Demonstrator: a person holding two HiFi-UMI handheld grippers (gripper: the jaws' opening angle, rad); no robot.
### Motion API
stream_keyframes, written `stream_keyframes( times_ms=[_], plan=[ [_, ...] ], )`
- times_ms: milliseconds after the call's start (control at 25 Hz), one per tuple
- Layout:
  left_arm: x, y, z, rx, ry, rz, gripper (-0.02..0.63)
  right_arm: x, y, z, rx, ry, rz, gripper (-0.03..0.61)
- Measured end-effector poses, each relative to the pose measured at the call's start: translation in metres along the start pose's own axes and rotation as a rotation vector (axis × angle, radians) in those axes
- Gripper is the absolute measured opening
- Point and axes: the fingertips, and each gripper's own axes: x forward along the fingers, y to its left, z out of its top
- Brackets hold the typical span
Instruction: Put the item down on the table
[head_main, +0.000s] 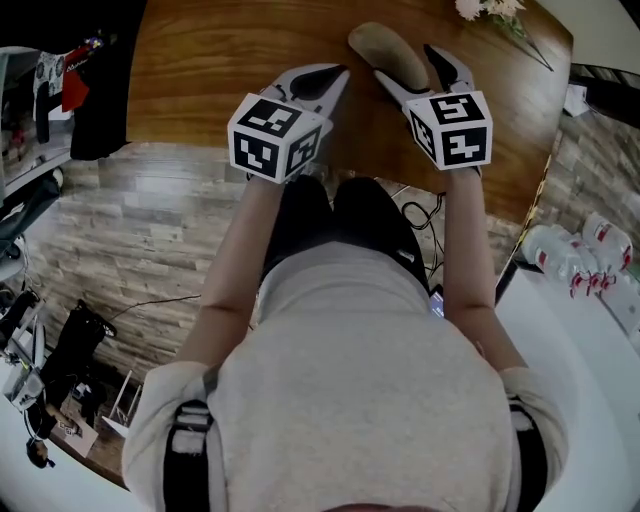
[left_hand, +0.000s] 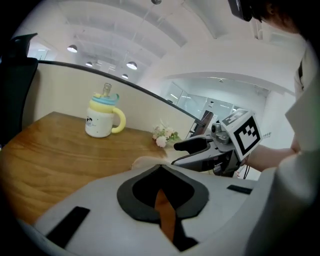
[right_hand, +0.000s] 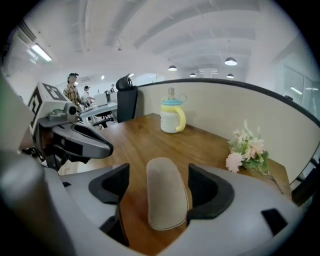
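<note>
We judge the task all but done. The beige item (head_main: 386, 48) (an oval, soft-looking pad, and we cannot say what it is) lies flat on the wooden counter (head_main: 220, 60), near the far edge in the head view. The right hand-held gripper (head_main: 410, 68) has its jaws spread wide around the item, with bare wood showing between the left pad and the item, so nothing clamps it. What we think is left is to draw that hand-held gripper clear. The left hand-held gripper (left_hand: 160, 167) takes no part. Its jaws are together at the tips and empty, beside the right one.

Some things stay uncertain. The item's near end is cut off behind the gripper body in the right gripper view, and the right pad sits so close to the item's edge that we cannot tell whether they touch. A mug (left_hand: 102, 120) and flowers (right_hand: 247, 147) stand farther back, well apart from the item.
</note>
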Motion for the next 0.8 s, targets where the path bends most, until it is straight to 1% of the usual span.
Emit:
stream_keyframes(
  times_ms=[200, 320, 520, 800],
  plan=[
    [-0.005, -0.013, 0.025, 0.069, -0.024, -0.009, 0.012, -0.031, 0.003, 0.030, 0.015, -0.120, -0.011, 0.319],
    [-0.008, -0.023, 0.041, 0.106, -0.047, -0.015, 0.012, -0.048, 0.003, 0.043, 0.015, -0.176, -0.025, 0.260],
    [-0.014, -0.037, 0.063, 0.158, -0.080, -0.028, 0.012, -0.072, 0.006, 0.058, 0.018, -0.247, -0.031, 0.214],
    [-0.016, -0.067, 0.081, 0.249, -0.092, -0.070, 0.012, -0.102, -0.001, 0.075, 0.037, -0.323, -0.068, 0.155]
  ],
)
